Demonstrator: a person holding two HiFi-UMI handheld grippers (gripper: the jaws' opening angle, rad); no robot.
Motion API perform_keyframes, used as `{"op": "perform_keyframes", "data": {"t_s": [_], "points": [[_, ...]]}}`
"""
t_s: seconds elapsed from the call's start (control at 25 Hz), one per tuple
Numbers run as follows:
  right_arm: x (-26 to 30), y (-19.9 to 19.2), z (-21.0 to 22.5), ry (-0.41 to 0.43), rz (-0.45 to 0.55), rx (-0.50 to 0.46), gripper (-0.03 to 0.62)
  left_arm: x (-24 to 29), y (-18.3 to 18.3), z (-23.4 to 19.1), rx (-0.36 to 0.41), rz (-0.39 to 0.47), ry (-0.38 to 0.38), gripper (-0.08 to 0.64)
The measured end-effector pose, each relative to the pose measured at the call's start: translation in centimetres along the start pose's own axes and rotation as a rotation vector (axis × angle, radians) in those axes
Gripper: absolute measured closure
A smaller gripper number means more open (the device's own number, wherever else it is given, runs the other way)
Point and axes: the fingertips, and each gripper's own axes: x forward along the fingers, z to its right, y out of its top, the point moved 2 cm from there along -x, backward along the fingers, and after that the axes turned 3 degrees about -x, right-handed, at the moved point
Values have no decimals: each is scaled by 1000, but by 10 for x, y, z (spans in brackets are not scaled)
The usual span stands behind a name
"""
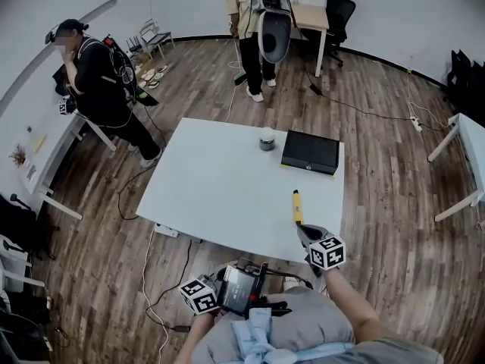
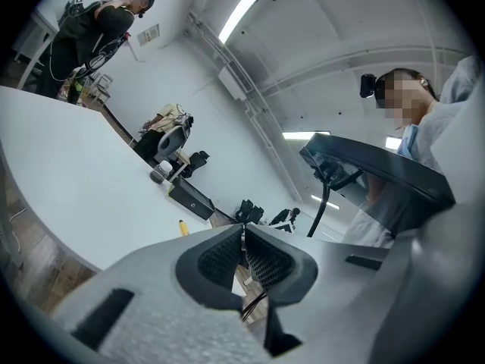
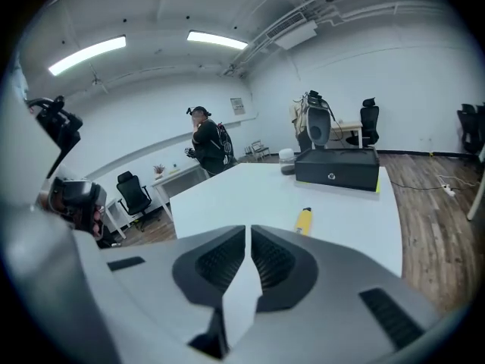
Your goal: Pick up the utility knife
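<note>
The pick-up has not begun: the utility knife (image 1: 297, 205) lies untouched on the white bench (image 1: 220, 180), in the 5 o'clock part of the top close to the near edge, its long axis running roughly from 6 to 12 o'clock in the head view. The right gripper (image 3: 248, 230) is just short of it, at the knife's 6 o'clock, with its jaws pressed together and nothing between them. By my reading, what is left is the whole grasp: spreading the jaws, bringing them round the handle, closing and lifting. The left gripper (image 2: 243, 230) sits low by the person's body, off the bench's near edge at about 7 o'clock from the knife. Its jaws are likewise closed on nothing, and it looks to have no part in this. The knife is a slim, straight bar with a smooth yellow body, likely plastic, and a dark tip at its far end. It should be light but thin to catch against the flat top. The bench surface is matt, smooth and bare around it. Both sets of jaws are grey moulded shells with black lattice-textured pads. At 1 o'clock on the bench is a flat black box (image 1: 311, 152), and at 12 o'clock a small grey jar (image 1: 267, 139), both well apart from the knife.
</note>
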Motion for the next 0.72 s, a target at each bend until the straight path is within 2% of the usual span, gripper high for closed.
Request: {"op": "perform_keyframes", "data": {"t_s": [0.12, 0.52, 0.72], "points": [[9, 1, 8, -26, -9, 32, 561, 4, 9, 7, -27, 2, 10, 541], [24, 7, 25, -69, -29, 73, 557, 13, 4, -12, -21, -6, -10, 541], [32, 10, 27, -51, -40, 85, 494, 20, 5, -17, -13, -17, -20, 541]]}}
